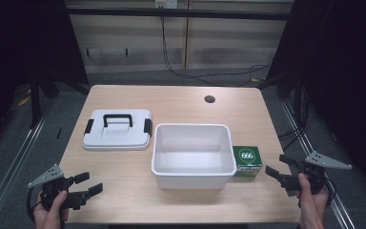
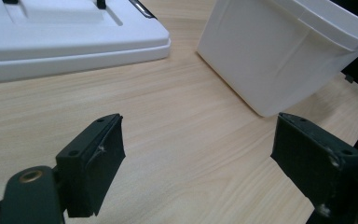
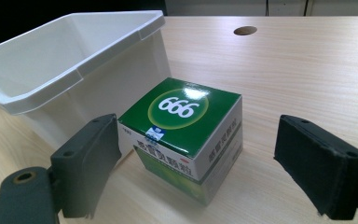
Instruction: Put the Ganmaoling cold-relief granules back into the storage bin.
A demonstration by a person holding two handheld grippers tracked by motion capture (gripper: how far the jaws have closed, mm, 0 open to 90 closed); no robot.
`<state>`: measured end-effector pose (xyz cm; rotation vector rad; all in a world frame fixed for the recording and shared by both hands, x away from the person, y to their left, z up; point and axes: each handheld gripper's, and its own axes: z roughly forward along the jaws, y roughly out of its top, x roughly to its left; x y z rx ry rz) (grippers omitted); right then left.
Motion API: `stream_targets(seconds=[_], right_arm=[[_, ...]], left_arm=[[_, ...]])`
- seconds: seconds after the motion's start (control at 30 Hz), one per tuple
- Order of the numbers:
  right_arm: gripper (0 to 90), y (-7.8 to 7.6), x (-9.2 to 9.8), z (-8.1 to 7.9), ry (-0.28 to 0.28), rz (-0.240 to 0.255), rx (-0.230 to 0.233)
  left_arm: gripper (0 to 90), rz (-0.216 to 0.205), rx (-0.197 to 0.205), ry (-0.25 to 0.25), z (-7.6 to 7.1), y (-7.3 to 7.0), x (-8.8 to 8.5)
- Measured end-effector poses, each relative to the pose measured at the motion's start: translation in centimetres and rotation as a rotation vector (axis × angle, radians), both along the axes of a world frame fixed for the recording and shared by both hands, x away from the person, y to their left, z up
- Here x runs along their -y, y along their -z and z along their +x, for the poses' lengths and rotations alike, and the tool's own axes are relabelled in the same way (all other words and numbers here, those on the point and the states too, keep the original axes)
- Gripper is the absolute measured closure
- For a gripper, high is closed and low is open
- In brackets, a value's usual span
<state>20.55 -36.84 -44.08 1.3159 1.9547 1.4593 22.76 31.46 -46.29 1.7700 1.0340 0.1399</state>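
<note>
Right tongs are being held wide open, gripping nothing, with the green box lying just ahead between the jaws; left tongs are being held agape over bare surface.

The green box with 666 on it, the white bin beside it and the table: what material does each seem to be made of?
Green box: probably thin printed cardboard, glossy; light glares off its top and its edges are sharply folded.
White bin: looks like moulded plastic, smooth and slightly shiny, with a rolled rim and thin walls.
Table: pale wood grain, matt; whether solid wood or laminate cannot be told.
</note>
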Motion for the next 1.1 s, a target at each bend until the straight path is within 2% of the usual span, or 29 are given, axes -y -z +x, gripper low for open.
stream_targets(seconds=[0.07, 0.17, 0.23, 0.27, 0.3, 0.37, 0.5, 0.57, 0.6, 0.73, 0.83, 0.9, 1.03, 1.1], right_arm=[[13.6, -0.2, -0.1, -0.1, -0.007, -0.012, 0.005], [13.8, -0.5, -0.7, -0.2, -0.026, -0.067, 0.022], [13.8, -0.4, -1.0, 0.1, -0.064, -0.075, -0.002], [13.8, -0.4, -1.0, 0.1, -0.064, -0.075, -0.002], [13.8, -0.4, -1.3, 0.4, -0.114, -0.076, -0.025], [13.7, -0.5, -1.5, 0.5, -0.119, -0.092, -0.025], [13.7, -1.0, -1.5, 0.6, -0.147, -0.078, -0.015], [13.4, -1.1, -1.5, 0.7, -0.167, -0.091, -0.014], [13.4, -1.1, -1.6, 0.9, -0.196, -0.098, -0.032], [13.2, -1.7, -2.0, 1.7, -0.185, -0.173, -0.029], [13.3, -2.2, -2.4, 2.1, -0.211, -0.199, -0.026], [13.4, -2.5, -2.7, 2.3, -0.239, -0.222, -0.041], [13.2, -3.1, -2.9, 2.7, -0.255, -0.237, -0.049], [13.7, -3.7, -2.9, 2.9, -0.302, -0.236, -0.037]], left_arm=[[16.5, 0.001, -0.001, -0.004, 0.1, 0.0, 0.0], [16.5, 0.004, 0.000, -0.006, 0.1, 0.0, 0.0], [16.5, 0.006, 0.000, -0.002, 0.0, 0.0, 0.1], [16.5, 0.006, 0.000, -0.002, 0.0, 0.0, 0.1], [16.5, 0.006, 0.001, 0.000, 0.0, 0.0, 0.1], [16.5, 0.005, 0.005, 0.001, 0.0, 0.0, 0.1], [16.5, 0.010, 0.002, 0.008, -0.1, 0.0, 0.1], [16.5, 0.007, 0.003, 0.006, -0.1, 0.0, 0.0], [16.6, 0.006, 0.002, 0.005, -0.1, 0.0, 0.0], [16.5, 0.006, -0.001, 0.011, -0.1, 0.0, 0.2], [16.5, 0.007, 0.001, 0.012, -0.1, 0.0, 0.2], [16.5, 0.005, 0.002, 0.009, -0.1, 0.0, 0.2], [16.5, 0.010, -0.001, 0.002, -0.1, 0.0, 0.1], [16.4, 0.008, -0.001, 0.002, -0.1, 0.1, 0.1]])
